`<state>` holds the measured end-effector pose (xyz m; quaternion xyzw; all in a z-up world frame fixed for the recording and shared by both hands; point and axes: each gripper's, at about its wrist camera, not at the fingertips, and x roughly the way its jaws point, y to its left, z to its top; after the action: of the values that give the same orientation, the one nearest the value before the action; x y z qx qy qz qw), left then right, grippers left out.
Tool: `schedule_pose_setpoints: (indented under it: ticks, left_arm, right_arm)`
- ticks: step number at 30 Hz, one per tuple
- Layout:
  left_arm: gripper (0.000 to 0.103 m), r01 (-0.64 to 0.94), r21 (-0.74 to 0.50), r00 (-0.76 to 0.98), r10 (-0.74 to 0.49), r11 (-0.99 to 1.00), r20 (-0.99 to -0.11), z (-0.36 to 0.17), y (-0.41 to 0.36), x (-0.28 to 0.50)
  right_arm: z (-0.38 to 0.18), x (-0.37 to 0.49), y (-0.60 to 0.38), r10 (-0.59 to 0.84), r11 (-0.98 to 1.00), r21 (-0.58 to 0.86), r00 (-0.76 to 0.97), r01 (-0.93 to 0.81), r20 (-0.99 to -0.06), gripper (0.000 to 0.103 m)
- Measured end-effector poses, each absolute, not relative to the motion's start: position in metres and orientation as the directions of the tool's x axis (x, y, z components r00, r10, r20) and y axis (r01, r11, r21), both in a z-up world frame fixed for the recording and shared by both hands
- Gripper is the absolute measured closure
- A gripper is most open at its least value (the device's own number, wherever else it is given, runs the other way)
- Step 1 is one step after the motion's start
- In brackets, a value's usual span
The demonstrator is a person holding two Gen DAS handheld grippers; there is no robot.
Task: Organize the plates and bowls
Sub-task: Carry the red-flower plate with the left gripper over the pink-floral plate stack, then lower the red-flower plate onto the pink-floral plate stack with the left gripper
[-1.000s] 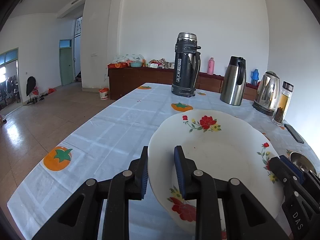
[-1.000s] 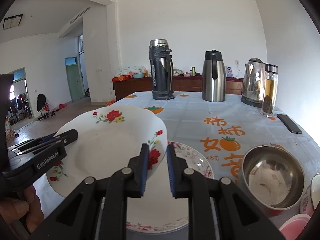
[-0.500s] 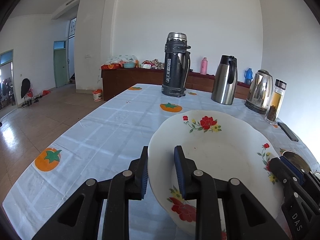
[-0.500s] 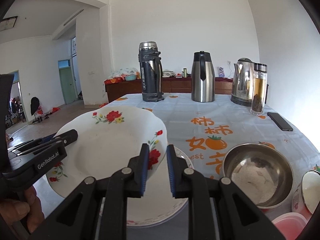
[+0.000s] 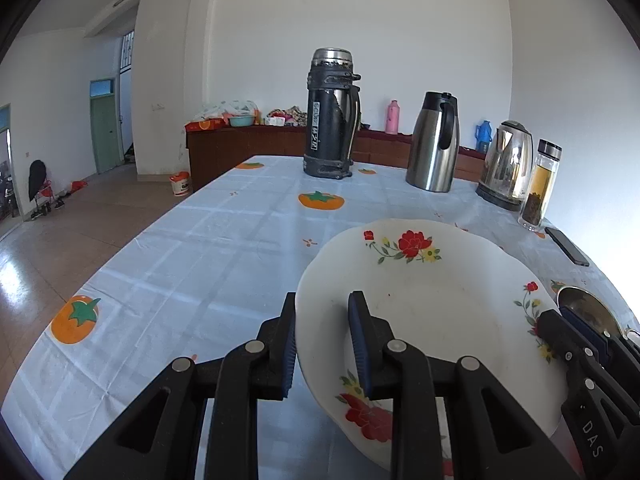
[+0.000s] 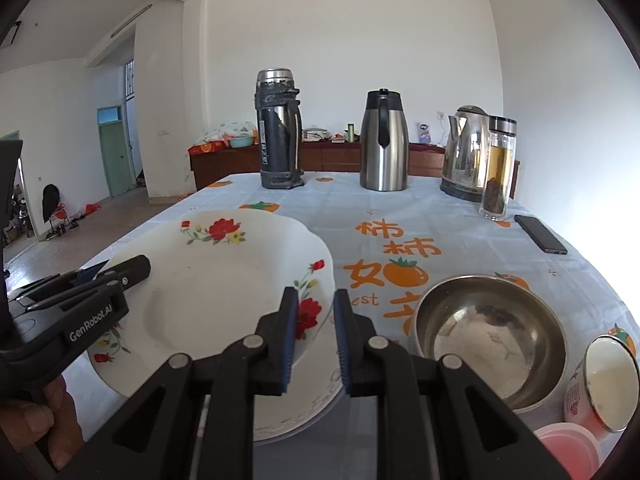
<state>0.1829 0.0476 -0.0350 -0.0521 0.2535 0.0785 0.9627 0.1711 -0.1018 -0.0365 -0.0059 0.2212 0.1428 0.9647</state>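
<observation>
Flowered plate (image 5: 432, 304) is what we hold between both tools, lifted off the table and tilted, its white face and red blossoms turned toward us. Our left gripper (image 5: 322, 340) clamps the plate's near left rim, one blue pad under the edge and the other on the inside face. Our right gripper (image 6: 314, 340) is closed on the opposite rim, right by a red flower, with the rim caught between its blue pads. In the right wrist view we see our left gripper's black body marked GenRobot.AI and part of our hand (image 6: 40, 420) beneath it.

Under the raised plate lies a second plate (image 6: 304, 412) with a patterned edge, flat on the tablecloth (image 5: 208, 248), which is pale blue with orange persimmons. Just to the right of it sits a steel bowl (image 6: 490, 332), and beyond that, at the edge of our view, a white enamel cup (image 6: 604, 388) and a pink container (image 6: 568, 448).

At the far end of the table stand a tall black thermos (image 5: 332, 116), a steel carafe (image 5: 434, 142), an electric kettle (image 5: 506, 164) and a glass tea bottle (image 5: 540, 184). A dark phone (image 6: 540, 234) lies near the right edge.
</observation>
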Motion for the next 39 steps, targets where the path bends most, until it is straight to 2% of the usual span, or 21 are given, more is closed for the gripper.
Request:
schedule_pose_setpoints:
  ticks: [39]
  left_arm:
    - [0.075,-0.117,-0.042,0.788,0.066,0.992,-0.613,-0.057,0.039,0.205]
  right_arm:
    - [-0.048,0.198,-0.1,0.169,0.978,-0.005,0.808,-0.208,-0.564,0.084]
